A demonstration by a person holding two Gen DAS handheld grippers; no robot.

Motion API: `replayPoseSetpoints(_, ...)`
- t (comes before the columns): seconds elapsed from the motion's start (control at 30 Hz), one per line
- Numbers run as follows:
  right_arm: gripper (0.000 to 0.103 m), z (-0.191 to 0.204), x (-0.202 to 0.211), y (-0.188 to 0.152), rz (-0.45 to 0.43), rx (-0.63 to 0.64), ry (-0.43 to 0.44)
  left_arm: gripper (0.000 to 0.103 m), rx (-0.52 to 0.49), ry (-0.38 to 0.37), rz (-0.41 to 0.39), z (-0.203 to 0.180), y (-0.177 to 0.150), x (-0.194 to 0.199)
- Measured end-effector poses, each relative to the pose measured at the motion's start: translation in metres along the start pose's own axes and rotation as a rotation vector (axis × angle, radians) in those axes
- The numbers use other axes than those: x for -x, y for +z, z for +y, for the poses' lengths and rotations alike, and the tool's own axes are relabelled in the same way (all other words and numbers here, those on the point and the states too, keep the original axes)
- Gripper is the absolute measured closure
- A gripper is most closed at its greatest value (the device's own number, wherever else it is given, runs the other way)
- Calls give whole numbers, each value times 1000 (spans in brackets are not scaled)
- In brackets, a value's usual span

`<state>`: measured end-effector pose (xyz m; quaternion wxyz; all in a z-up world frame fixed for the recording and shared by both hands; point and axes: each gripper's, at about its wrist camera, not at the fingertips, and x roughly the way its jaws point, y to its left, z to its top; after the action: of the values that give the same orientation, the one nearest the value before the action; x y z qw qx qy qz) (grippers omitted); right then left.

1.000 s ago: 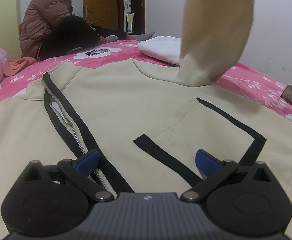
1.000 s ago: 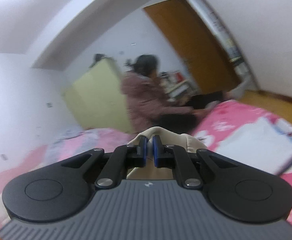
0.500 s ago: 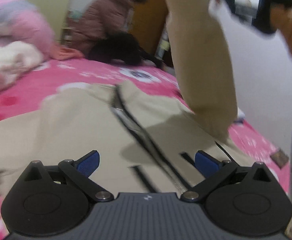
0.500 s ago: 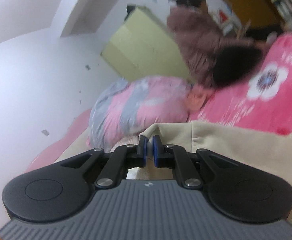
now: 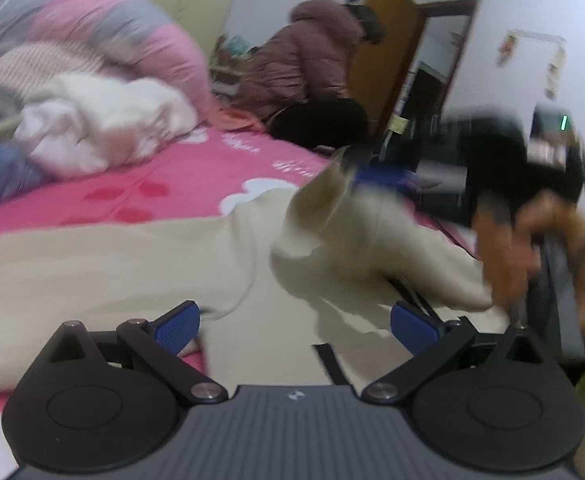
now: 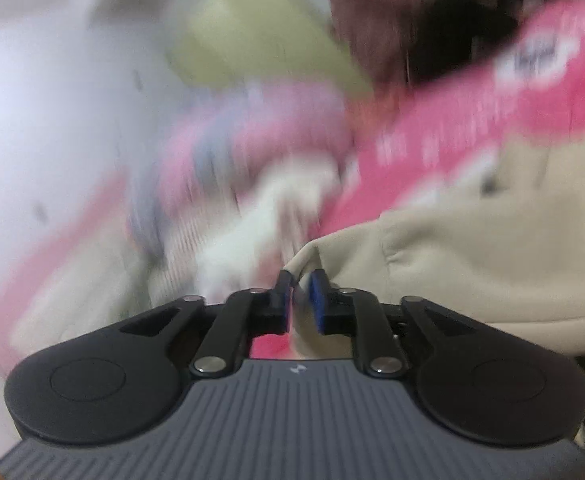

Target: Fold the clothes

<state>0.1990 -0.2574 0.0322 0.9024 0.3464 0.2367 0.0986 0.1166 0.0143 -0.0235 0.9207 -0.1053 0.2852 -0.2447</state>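
Right claw (image 6: pixel 301 294) pinches cream jacket (image 6: pixel 472 264) sleeve edge.

Right wrist view: motion blur smears the bedding (image 6: pixel 228 168), the bed (image 6: pixel 472 120) and the seated person (image 6: pixel 376 12) into streaks, so no outlines or patterns can be read there. Left wrist view: the right gripper (image 5: pixel 376 174), the hand (image 5: pixel 508 248) holding it and the sleeve (image 5: pixel 356 240) in its jaws are blurred, and the grip point on the cloth cannot be resolved. The jacket (image 5: pixel 92 256) is cut off by the left edge and hidden below behind the left gripper (image 5: pixel 294 326).
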Motion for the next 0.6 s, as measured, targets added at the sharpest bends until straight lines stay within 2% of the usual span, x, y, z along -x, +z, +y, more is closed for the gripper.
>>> replayPoseSetpoints(0.03, 83, -5, -9, -7, 86, -15, -3, 1, 19, -2, 4, 5, 0, 1)
replayPoseSetpoints(0.13, 81, -14, -2, -18, 170, -57, 37, 1, 62, -20, 6, 15, 1, 1)
replayPoseSetpoints(0.23, 75, -23, 39, -16, 86, -79, 74, 3, 105, -62, 18, 16, 7, -10)
replayPoseSetpoints(0.4, 75, -64, 102, -16, -27, -192, 32, 15, 146, -121, 67, 6, 26, -46)
replayPoseSetpoints(0.5, 74, -92, 127, -29, -67, -259, -25, 27, 128, -94, 137, -4, 37, -81)
replayPoseSetpoints(0.6, 73, -109, 138, -47, -94, -272, -64, 41, 65, -22, 196, -16, 42, -112)
